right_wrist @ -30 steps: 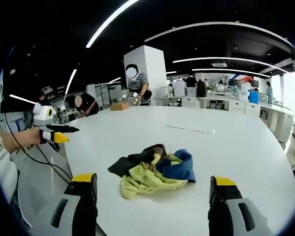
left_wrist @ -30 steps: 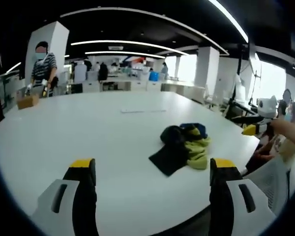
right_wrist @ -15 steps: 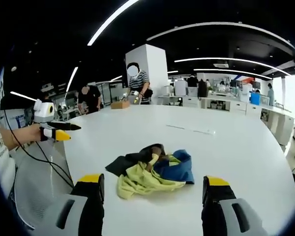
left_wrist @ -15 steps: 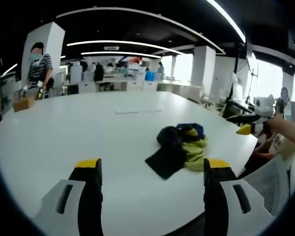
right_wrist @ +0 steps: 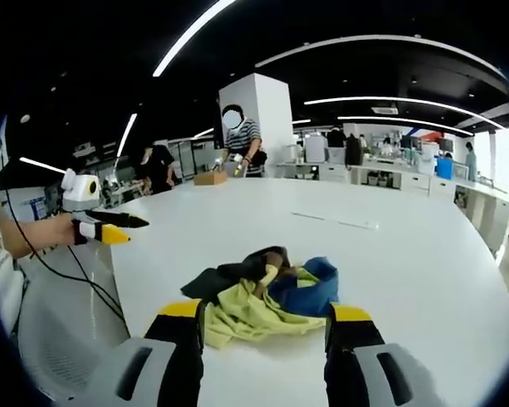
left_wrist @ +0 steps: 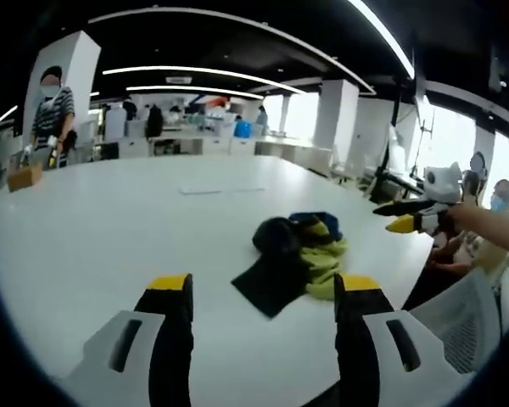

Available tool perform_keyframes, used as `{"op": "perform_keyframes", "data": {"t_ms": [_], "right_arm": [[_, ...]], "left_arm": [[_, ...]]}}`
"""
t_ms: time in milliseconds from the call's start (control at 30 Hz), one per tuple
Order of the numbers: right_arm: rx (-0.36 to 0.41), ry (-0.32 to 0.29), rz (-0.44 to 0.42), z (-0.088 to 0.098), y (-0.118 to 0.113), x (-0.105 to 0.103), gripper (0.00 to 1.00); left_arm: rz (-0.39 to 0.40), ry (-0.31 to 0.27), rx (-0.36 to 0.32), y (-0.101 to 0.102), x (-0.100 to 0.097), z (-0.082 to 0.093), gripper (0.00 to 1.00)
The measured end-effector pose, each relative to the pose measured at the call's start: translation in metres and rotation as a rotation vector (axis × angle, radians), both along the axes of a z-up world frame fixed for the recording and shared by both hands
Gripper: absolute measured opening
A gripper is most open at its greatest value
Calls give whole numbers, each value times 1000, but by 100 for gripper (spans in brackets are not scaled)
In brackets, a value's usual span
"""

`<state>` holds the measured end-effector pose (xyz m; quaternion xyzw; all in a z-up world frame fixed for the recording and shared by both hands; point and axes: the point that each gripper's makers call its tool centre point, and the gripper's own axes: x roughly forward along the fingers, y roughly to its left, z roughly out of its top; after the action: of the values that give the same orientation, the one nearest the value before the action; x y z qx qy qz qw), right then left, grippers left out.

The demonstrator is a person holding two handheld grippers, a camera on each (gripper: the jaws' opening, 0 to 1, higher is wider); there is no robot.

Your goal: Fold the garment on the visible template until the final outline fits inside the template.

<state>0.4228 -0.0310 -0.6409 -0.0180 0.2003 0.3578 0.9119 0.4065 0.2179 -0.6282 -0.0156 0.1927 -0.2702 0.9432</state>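
Note:
A crumpled garment (left_wrist: 295, 257) of black, yellow-green and blue cloth lies in a heap on the white table (left_wrist: 102, 229). My left gripper (left_wrist: 264, 287) hovers just short of it, open, with nothing between its yellow-tipped jaws. From the right, my right gripper (left_wrist: 395, 217) shows over the table's edge, held by a hand. In the right gripper view the same garment (right_wrist: 263, 297) sits straight ahead on the table (right_wrist: 424, 271). My right gripper (right_wrist: 265, 312) is open and bare in front of it. My left gripper (right_wrist: 117, 230) shows at the left.
A thin pale strip (left_wrist: 212, 190) lies flat farther along the table. A person in a striped shirt (right_wrist: 241, 140) stands by a cardboard box (right_wrist: 208, 179) at the far edge. White mesh chairs (left_wrist: 462, 314) stand by the near edge, and people sit at the right (left_wrist: 496, 203).
The jaws of both grippers have drawn closer together. Both views have shifted slightly, with the garment now a little nearer and more centred.

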Motion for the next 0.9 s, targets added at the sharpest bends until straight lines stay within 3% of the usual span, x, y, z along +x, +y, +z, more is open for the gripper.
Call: {"op": "perform_keyframes", "data": {"t_ms": [233, 467, 900], "right_arm": [[3, -3, 35, -6, 14, 8, 37], [-35, -7, 46, -17, 21, 21, 31], [-91, 33, 44, -49, 27, 46, 12]], "left_arm": [[-24, 4, -3, -15, 10, -8, 56], [-72, -21, -29, -35, 20, -10, 45], [-149, 26, -24, -60, 41, -32, 33]]}}
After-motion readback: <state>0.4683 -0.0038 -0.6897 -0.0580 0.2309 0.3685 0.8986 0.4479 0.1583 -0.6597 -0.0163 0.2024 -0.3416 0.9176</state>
